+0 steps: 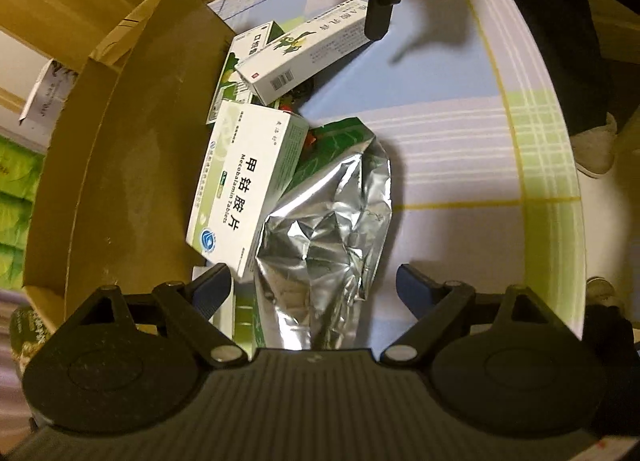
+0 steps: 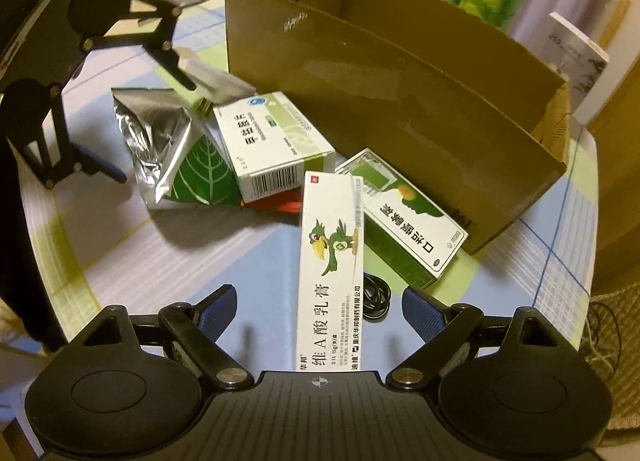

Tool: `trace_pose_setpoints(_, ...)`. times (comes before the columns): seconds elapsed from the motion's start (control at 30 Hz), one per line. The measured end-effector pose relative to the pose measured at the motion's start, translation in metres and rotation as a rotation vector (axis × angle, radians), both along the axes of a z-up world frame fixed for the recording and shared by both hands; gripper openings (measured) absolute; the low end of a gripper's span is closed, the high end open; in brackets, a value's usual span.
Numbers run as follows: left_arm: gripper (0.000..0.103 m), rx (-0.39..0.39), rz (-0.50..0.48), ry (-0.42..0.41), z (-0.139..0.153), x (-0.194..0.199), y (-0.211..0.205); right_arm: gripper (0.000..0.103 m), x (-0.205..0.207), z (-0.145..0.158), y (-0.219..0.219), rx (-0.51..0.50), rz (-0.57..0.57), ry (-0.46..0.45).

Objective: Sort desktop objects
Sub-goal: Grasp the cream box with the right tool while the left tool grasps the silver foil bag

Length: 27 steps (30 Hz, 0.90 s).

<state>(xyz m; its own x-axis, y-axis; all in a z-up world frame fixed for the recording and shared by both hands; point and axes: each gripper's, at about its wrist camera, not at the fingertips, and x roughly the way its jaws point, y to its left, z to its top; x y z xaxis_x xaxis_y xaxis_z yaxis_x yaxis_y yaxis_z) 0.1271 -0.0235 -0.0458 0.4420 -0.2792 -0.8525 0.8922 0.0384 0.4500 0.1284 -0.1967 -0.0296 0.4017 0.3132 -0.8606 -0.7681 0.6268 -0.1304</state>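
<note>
Both grippers point(image 1: 312, 281) point(image 2: 316, 301) spread, empty — foil pouch point(image 1: 328, 229), medicine boxes point(image 2: 276, 145) unsorted beside cardboard box point(image 2: 400, 101); sorting barely begun.

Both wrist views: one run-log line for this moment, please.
left gripper: open above foil pouch | right gripper: open around long bird box, no grip | cardboard box: behind pile

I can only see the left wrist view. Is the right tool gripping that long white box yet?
Observer: No. The right tool is open; the long white box lies between its fingers, and neither one touches it.
Operator: Anything near that box that I can't see from here?
Observer: Yes, a black cable loop lies on the tablecloth against the box's edge, just ahead of one blue finger.
</note>
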Motion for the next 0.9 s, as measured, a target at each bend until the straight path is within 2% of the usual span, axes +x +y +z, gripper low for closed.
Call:
trace_pose_setpoints(0.2, 0.082, 0.039, -0.031, 0.053, -0.008, 0.017, -0.002, 0.088, 0.008, -0.005, 0.000, 0.003, 0.008, 0.027)
trace_pose_setpoints(0.47, 0.082, 0.012, -0.014, 0.147, -0.007, 0.038, -0.007, 0.087, 0.017, -0.011, 0.003, 0.008, 0.017, 0.052)
trace_pose_setpoints(0.57, 0.078, 0.001, 0.010, 0.194, -0.006, 0.045, -0.009, 0.084, 0.019, -0.012, 0.005, 0.008, 0.021, 0.060)
trace_pose_setpoints(0.6, 0.076, 0.001, 0.012, 0.198, -0.006, 0.046, -0.009, 0.079, 0.020, -0.013, 0.005, 0.007, 0.022, 0.065)
trace_pose_setpoints(0.7, 0.058, -0.003, 0.020, 0.220, -0.002, 0.047, -0.009, 0.069, 0.022, -0.014, 0.007, 0.000, 0.026, 0.076)
trace_pose_setpoints(0.8, 0.056, -0.009, 0.046, 0.235, 0.000, 0.047, -0.009, 0.057, 0.023, -0.015, 0.008, -0.006, 0.027, 0.086)
trace_pose_setpoints(0.87, 0.055, -0.011, 0.052, 0.231, 0.001, 0.044, -0.007, 0.046, 0.022, -0.017, 0.009, -0.011, 0.024, 0.090)
trace_pose_setpoints(0.9, 0.053, -0.014, 0.061, 0.233, 0.001, 0.042, -0.007, 0.036, 0.021, -0.017, 0.009, -0.013, 0.022, 0.091)
